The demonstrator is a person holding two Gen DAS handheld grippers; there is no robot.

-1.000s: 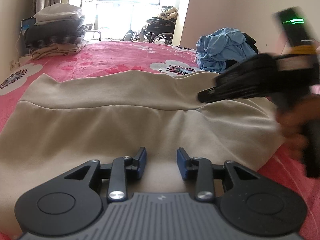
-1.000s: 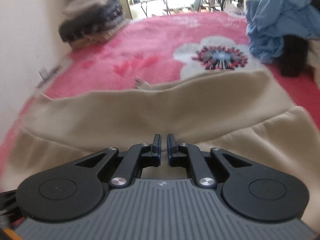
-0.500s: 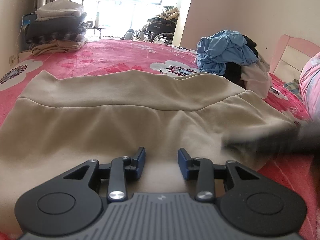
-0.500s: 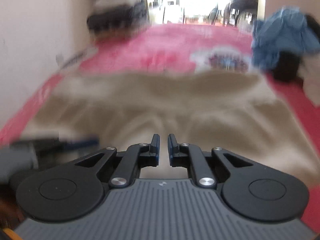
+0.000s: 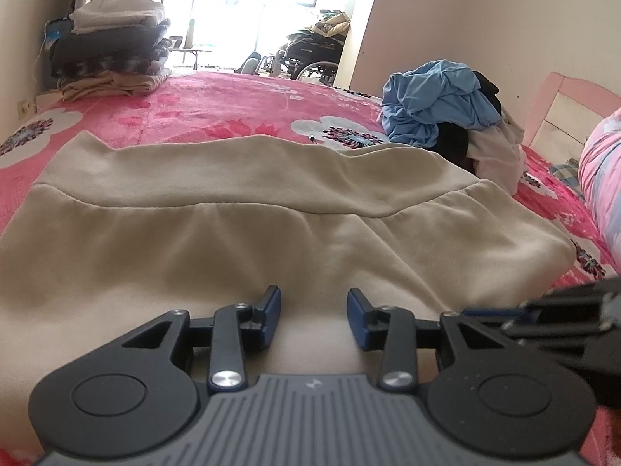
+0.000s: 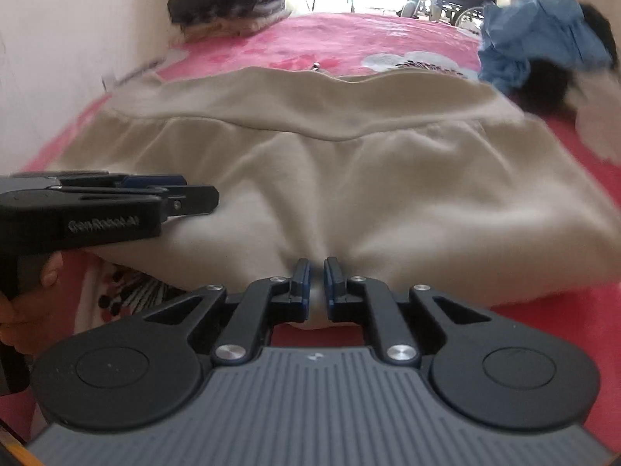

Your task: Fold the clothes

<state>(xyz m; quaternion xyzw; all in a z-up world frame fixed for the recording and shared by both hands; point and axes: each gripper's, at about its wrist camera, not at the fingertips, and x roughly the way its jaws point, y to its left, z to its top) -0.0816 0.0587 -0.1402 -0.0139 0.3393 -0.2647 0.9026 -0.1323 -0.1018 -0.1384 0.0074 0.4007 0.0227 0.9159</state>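
Observation:
A beige garment with a wide band along its far side lies spread flat on the pink flowered blanket. My left gripper stands open low over the garment's near part, with nothing pinched between its blue pads. In the right wrist view the left gripper reaches in from the left over the beige garment. My right gripper is shut, its tips at the garment's near edge; no cloth is plainly caught between them. The right gripper shows blurred at the lower right of the left wrist view.
A heap of blue, black and white clothes lies at the far right of the bed. A stack of folded clothes sits at the far left by the wall. A pink headboard and a pillow are at the right. A wheelchair stands beyond.
My right gripper came down from high over the garment's right side to its near edge, beside the left gripper, staying shut. The left gripper kept its place and stayed open.

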